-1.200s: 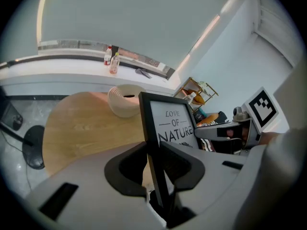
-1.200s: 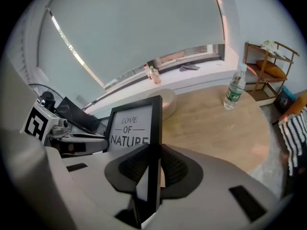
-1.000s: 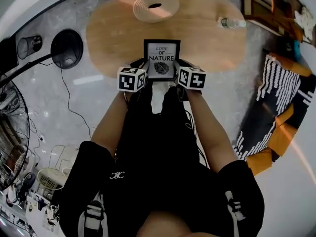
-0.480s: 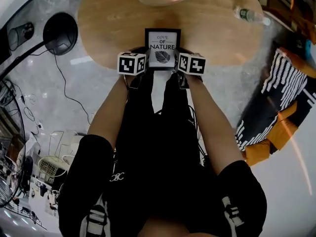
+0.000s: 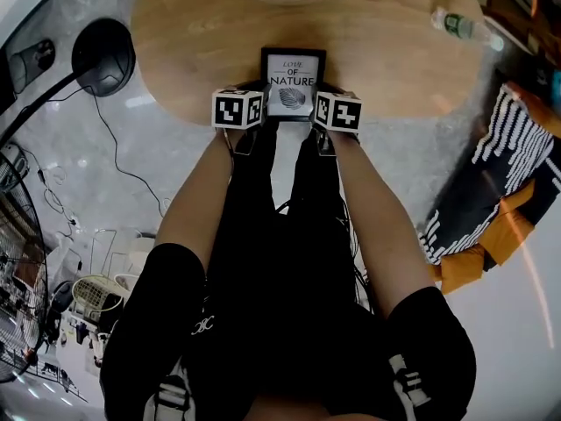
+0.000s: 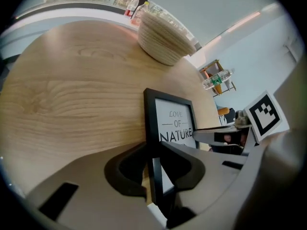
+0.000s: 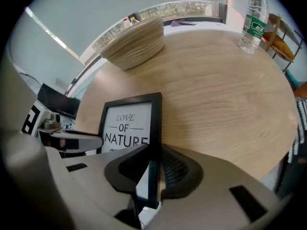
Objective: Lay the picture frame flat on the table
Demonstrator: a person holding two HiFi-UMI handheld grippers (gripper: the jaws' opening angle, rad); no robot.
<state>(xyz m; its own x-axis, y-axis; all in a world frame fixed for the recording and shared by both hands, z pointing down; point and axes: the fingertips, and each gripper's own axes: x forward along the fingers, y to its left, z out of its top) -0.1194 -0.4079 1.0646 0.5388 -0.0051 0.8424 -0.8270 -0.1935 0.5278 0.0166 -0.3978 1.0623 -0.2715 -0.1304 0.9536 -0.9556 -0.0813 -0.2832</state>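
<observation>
A black picture frame point(image 5: 294, 81) with a white "LOVE OF NATURE" print is near the front edge of the oval wooden table point(image 5: 202, 33). My left gripper point(image 5: 261, 114) is shut on the frame's left bar point(image 6: 152, 133), and my right gripper point(image 5: 317, 112) is shut on its right bar point(image 7: 155, 128). Both grip the frame's lower part, one on each side. In the two gripper views the frame point(image 7: 129, 121) leans back over the tabletop, its face up. Whether its back touches the wood is hidden.
A woven round basket point(image 7: 132, 42) stands at the table's far side. A plastic water bottle point(image 5: 463, 28) is on the right end of the table. A fan's black round base point(image 5: 103, 57) and its cable are on the floor at left; a striped rug point(image 5: 495, 174) lies at right.
Both grippers and the frame have shifted forward over the table, away from the person. The frame looks shorter in the head view, tilted further back. The grips are unchanged.
</observation>
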